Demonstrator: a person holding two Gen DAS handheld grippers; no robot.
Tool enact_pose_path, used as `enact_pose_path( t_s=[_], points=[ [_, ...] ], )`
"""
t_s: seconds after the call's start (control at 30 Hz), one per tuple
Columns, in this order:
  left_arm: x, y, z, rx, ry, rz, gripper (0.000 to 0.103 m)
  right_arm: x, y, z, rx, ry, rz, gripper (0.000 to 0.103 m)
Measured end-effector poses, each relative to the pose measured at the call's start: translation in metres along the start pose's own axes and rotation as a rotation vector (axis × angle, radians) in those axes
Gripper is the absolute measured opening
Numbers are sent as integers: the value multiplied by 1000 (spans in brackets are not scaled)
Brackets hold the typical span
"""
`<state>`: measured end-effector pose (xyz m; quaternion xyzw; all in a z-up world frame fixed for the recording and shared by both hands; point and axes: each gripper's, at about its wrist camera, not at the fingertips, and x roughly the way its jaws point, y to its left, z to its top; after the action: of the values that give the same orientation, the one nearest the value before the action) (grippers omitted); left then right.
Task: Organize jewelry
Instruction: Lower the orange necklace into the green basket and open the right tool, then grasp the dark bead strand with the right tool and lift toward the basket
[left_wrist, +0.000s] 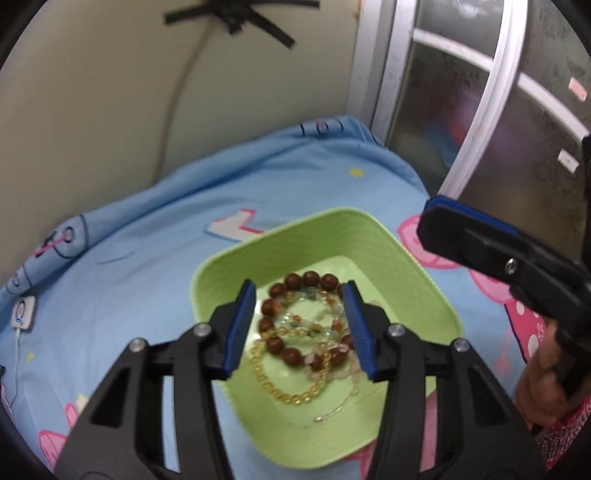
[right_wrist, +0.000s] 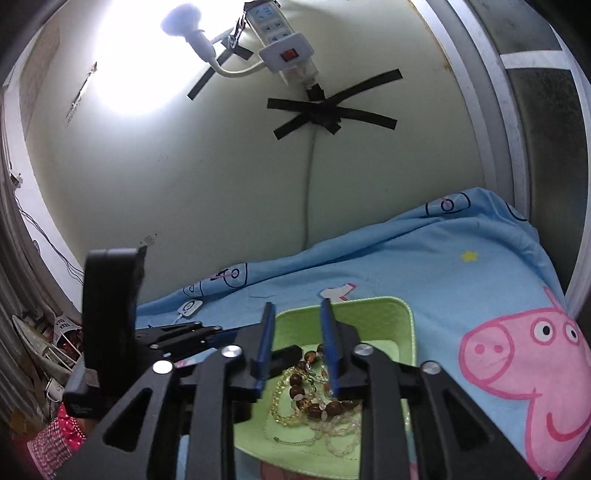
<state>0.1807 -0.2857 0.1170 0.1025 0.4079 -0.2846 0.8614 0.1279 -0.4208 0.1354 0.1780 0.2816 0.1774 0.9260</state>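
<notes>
Green tray (left_wrist: 221, 280) sits on the bed's blue cartoon sheet (left_wrist: 147, 240). Inside the tray: a tangle of jewelry, namely a brown bead bracelet (left_wrist: 291, 280), a yellow bead strand (left_wrist: 291, 397), and a pale clear-bead strand (right_wrist: 332, 439), all overlapping.

Left tool (left_wrist: 299, 328) hangs over the tray, jaws spread wide either side of the pile, nothing held. Right tool (right_wrist: 297, 347) also above the tray, jaws apart and empty, narrower gap than the left.

Handling, as I judge it: the strands look light and limp, will drape and drag neighbours along (they cross each other in several places). Big brown beads seem hard and smooth, likely to slip from a shallow pinch. Best hold is probably the brown bracelet's far arc near the tray's back wall, where it lies free of the others. Thin strands may snag; lift slowly.
</notes>
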Motion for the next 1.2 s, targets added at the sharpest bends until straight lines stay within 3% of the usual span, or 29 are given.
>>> enact_pose_path(
  t_s=[0.17, 0.23, 0.3, 0.43, 0.57, 0.63, 0.7, 0.8, 0.87, 1.03, 1.07, 1.1, 1.13, 1.17, 1.2],
  points=[
    [-64, 38, -12, -64, -129, -2, 47, -20, 26, 7, -51, -72, 44, 20],
    [-90, 60, -23, -93, -173, 15, 47, -29, 41, 6, -79, -109, 84, 31],
    [-118, 87, -44, -136, -215, 47, 47, -36, 58, 1, -107, -127, 140, 49],
    [-157, 137, -102, -248, -247, 168, 47, -21, 88, -18, -143, -31, 294, 55],
    [-168, 176, -169, -384, -195, 228, 47, 21, 118, -57, -172, 171, 366, 55],
    [-170, 182, -195, -402, -161, 246, 47, 38, 131, -79, -200, 245, 364, 48],
    [-168, 186, -219, -423, -129, 251, 47, 56, 148, -105, -249, 343, 361, 29],
    [-166, 188, -244, -445, -96, 228, 47, 76, 172, -136, -333, 468, 346, 10],
    [-167, 185, -256, -444, -102, 205, 47, 84, 185, -149, -385, 519, 336, 8],
    [-152, 168, -259, -391, -87, 120, 47, 95, 214, -171, -563, 546, 240, 8],
    [-145, 164, -257, -379, -74, 107, 40, 100, 216, -175, -589, 554, 230, 1],
    [-137, 160, -255, -363, -57, 85, 33, 104, 218, -178, -614, 554, 213, 0],
    [-130, 156, -254, -345, -38, 73, 15, 104, 220, -179, -634, 538, 201, 0],
    [-120, 153, -252, -322, -10, 90, 5, 106, 219, -177, -640, 531, 177, 0],
    [-118, 154, -252, -316, -18, 100, 5, 105, 218, -174, -636, 514, 156, 0]
  ],
)
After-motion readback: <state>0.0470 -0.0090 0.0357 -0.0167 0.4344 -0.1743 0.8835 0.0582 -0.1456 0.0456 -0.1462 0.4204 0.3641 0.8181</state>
